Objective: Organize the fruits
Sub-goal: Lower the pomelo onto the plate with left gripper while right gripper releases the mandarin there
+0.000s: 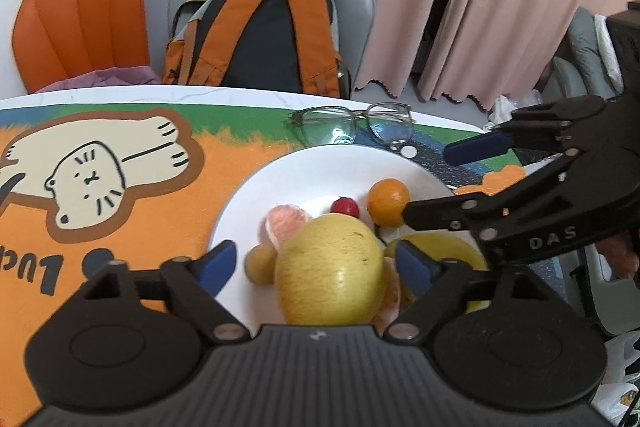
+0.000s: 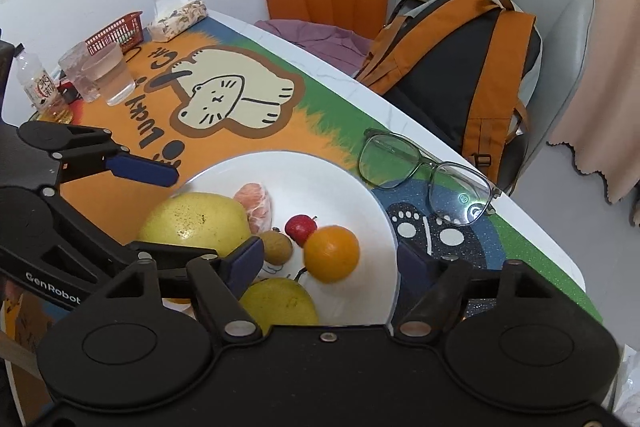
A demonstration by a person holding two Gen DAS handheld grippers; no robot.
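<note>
1. Left gripper (image 1: 312,263): I hold it spread wide over the near side of the white plate (image 1: 320,167). The large yellow pomelo (image 1: 330,267) lies between its blue pads, which stand clear of the rind on both sides; it grips nothing.
2. Pomelo: it rests on the plate, its long axis running roughly from me toward the table's far edge in the left wrist view, the narrower end pointing away, toward the peeled citrus segments (image 1: 286,223).
3. Small fruit, mid-plate: a brown round fruit (image 1: 261,263), perhaps a longan, sits just left of the pomelo; a small red fruit (image 1: 345,206) and an orange (image 1: 388,202) lie beyond it. The orange is near-round and shows no clear long axis.
4. Right gripper (image 2: 328,263): also spread open and holding nothing. In its own view the orange (image 2: 331,253) sits between its pads without contact, and a yellow-green pear-like fruit (image 2: 280,301) lies below it, partly hidden.
5. Step in hand, as I judge it: the fruit is gathered on the plate and both tools are free of it, so placing appears done or nearly so.
6. Next move, as I judge it: lift both grippers straight off without nudging the orange, which could roll, or close on a fruit if regrouping is wanted.
7. Spectacles (image 2: 428,175) lie beside the plate's far right rim; I should keep clear of them.
</note>
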